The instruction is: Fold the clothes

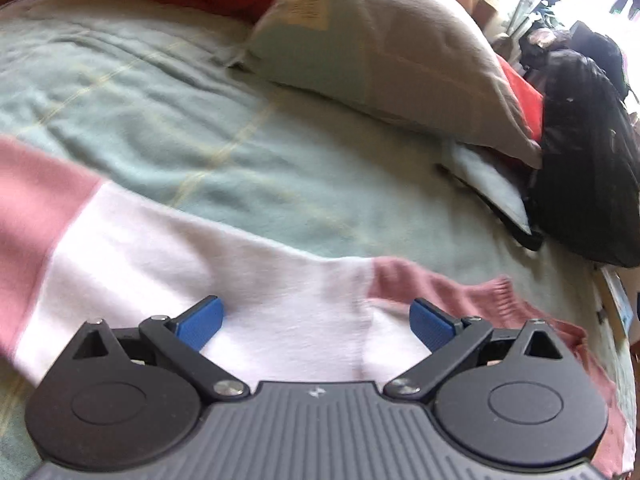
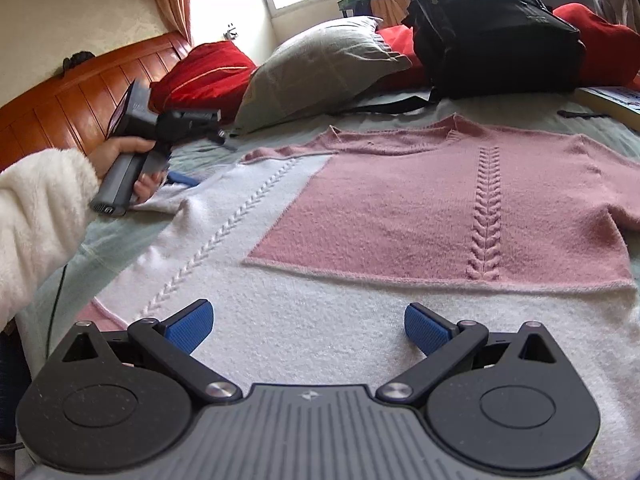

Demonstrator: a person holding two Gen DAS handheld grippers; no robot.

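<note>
**Pink-and-white sweater spread on the bed, both grippers spread**

A pink and white knit sweater (image 2: 400, 216) lay flat on the bed (image 1: 160, 120), its neckline pointing toward the grey pillow (image 2: 320, 76) and the black backpack (image 2: 492, 32) at the far end. A braided cable pattern ran down the pink panel, and another ran down the folded-in white part on the left.

The right hand-held gripper (image 2: 308, 326) hovered low over the white hem area, its blue pads (image 2: 190, 326) set wide apart with nothing between them.

The left hand-held gripper (image 1: 316, 322) was likewise spread, positioned over a white stretch of sleeve that ended in a pink cuff; whether its pads touched the fabric could not be told. In the right wrist view, a hand (image 2: 124, 160) in a fluffy white sleeve (image 2: 40, 216) held that gripper at the sweater's left edge, near the wooden headboard (image 2: 80, 100) and a red cushion (image 2: 204, 72).
</note>
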